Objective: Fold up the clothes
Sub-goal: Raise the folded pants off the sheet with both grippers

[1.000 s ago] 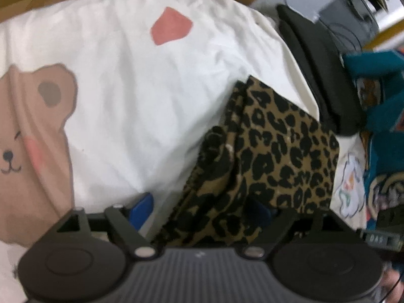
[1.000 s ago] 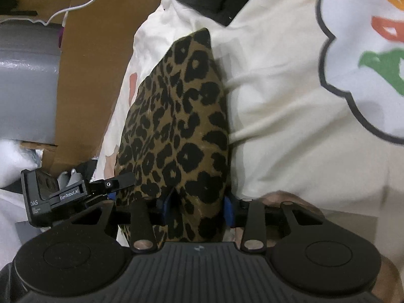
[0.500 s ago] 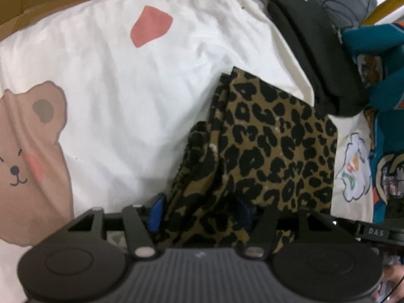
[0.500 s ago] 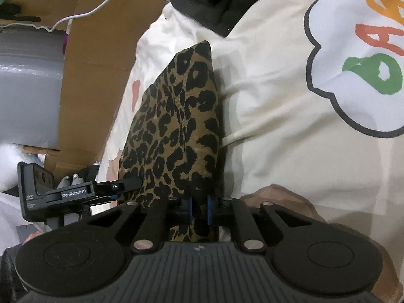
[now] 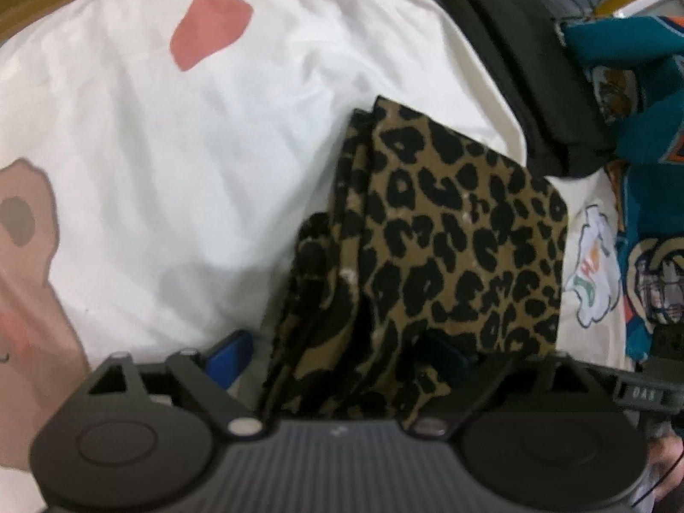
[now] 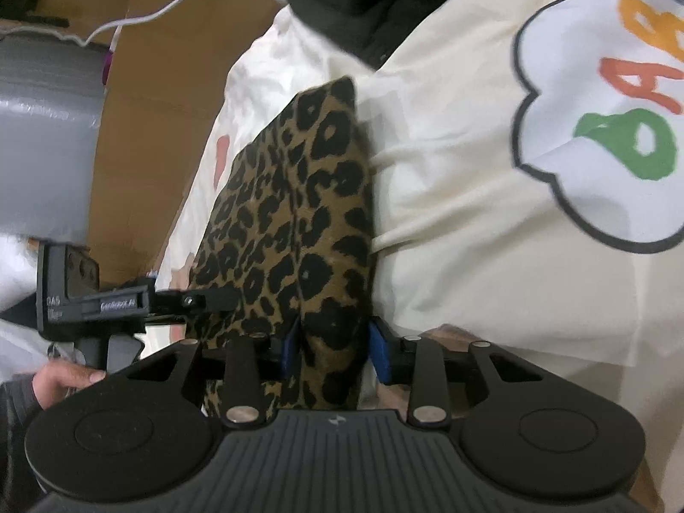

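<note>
A folded leopard-print garment lies on a white bedsheet printed with a brown bear. My left gripper straddles its near left edge, jaws opening. Its left blue pad stands clear of the cloth and the right pad is half buried in folds. In the right wrist view the same garment runs away from my right gripper, whose jaws are opening around its near end. The right blue pad sits just off the cloth. The left gripper's finger shows at the garment's left side.
A folded black garment lies behind the leopard cloth, with teal clothing to its right. A cream fabric with a cloud print spreads on the right. Cardboard, a grey surface and a white cable lie past the bed's edge.
Both grippers narrowed on the leopard garment's near edge half a second ago and have widened again. The left gripper shifted a little along the garment.
</note>
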Motion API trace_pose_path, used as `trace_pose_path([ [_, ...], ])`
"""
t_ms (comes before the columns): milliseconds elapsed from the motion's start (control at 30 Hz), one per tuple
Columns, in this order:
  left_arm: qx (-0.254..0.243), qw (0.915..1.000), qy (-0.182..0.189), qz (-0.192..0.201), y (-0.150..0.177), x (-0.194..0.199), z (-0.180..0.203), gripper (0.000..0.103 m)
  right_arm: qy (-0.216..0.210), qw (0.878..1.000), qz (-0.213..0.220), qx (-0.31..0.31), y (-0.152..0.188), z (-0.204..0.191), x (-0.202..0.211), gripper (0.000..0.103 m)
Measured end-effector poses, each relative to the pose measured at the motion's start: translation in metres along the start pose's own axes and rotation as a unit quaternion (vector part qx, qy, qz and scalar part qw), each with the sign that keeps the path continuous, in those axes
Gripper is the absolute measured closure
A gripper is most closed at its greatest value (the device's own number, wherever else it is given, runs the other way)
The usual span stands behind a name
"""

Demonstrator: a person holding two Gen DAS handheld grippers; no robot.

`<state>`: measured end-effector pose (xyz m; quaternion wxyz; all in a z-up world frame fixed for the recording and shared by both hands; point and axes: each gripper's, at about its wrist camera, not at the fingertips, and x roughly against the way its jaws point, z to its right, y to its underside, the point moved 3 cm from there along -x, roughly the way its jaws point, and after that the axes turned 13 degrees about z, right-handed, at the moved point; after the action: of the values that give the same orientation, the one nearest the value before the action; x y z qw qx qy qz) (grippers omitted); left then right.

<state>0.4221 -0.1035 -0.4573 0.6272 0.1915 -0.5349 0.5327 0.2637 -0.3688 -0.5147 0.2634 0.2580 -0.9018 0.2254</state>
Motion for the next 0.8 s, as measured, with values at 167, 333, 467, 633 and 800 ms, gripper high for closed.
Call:
trace_pose_path([
  [167,-0.024,0.9993,0.028,0.007,-0.007,0.006,0.000,0.049,-0.003,1.000,0.018,0.005,-0.002,-0.004,0.003,0.064],
  [333,-0.008,0.9984,0.055,-0.002,-0.012,0.002,-0.008,0.046,-0.004,1.000,0.021,0.006,-0.004,0.000,0.008,0.064],
  [467,0.016,0.9970,0.075,-0.004,-0.011,-0.008,-0.010,0.028,-0.005,1.000,0.012,-0.010,-0.002,0.007,0.006,0.063],
  [633,-0.007,0.9979,0.062,0.014,-0.011,-0.003,-0.002,0.050,-0.012,1.000,-0.008,-0.008,0.006,0.005,-0.007,0.063],
  [800,-0.023,0.9990,0.025,0.029,-0.010,0.013,0.016,0.072,-0.014,0.995,-0.035,0.096,-0.001,-0.028,-0.005,0.095],
])
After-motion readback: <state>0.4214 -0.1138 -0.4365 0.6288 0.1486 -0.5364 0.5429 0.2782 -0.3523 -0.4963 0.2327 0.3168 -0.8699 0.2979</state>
